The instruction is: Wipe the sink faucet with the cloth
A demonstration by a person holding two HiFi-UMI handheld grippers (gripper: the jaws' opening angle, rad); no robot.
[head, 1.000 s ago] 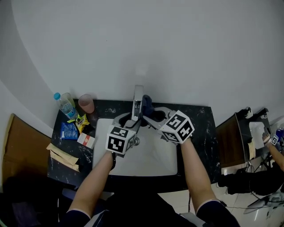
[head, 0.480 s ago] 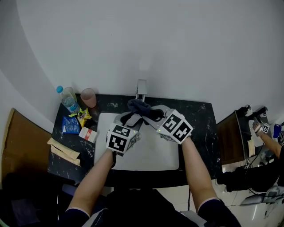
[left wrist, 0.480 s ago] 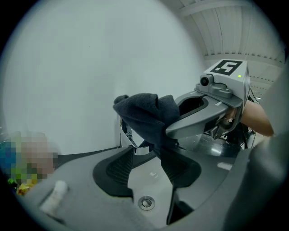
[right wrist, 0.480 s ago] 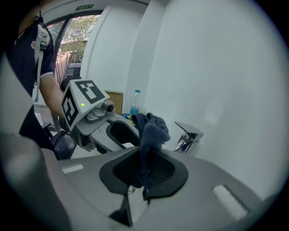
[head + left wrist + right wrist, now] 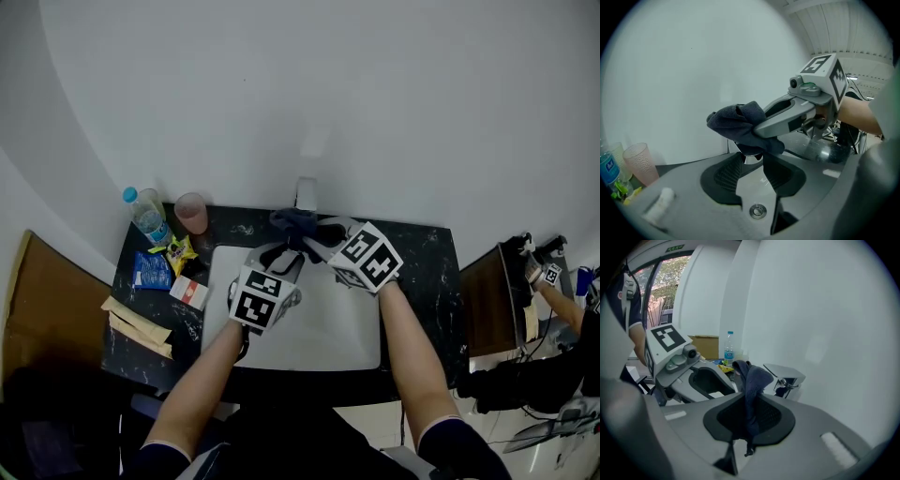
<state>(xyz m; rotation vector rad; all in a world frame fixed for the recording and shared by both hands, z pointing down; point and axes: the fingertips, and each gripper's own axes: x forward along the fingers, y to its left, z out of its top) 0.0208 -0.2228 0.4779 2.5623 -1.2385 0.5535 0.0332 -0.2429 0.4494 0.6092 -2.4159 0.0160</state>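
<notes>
Right gripper view: our right gripper (image 5: 751, 401) pinches cloth (image 5: 753, 378), which looks soft, light, floppy; best held by bunched fold at jaw tips. Left gripper (image 5: 751, 161) jaws apart, just been closing, empty.

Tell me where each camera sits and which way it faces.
Head view: on the person's head, facing steeply down at the sink; forearms, left tongs, right tongs show.
Left gripper view: rides the left tongs, facing the wall; its jaws, apart, have just been closing, faucet tip in their gap ungripped; right tongs cross ahead.
Right gripper view: rides the right tongs, facing the faucet; its jaws pinch the cloth.
Shared: both gripper views show cloth and faucet.
</notes>
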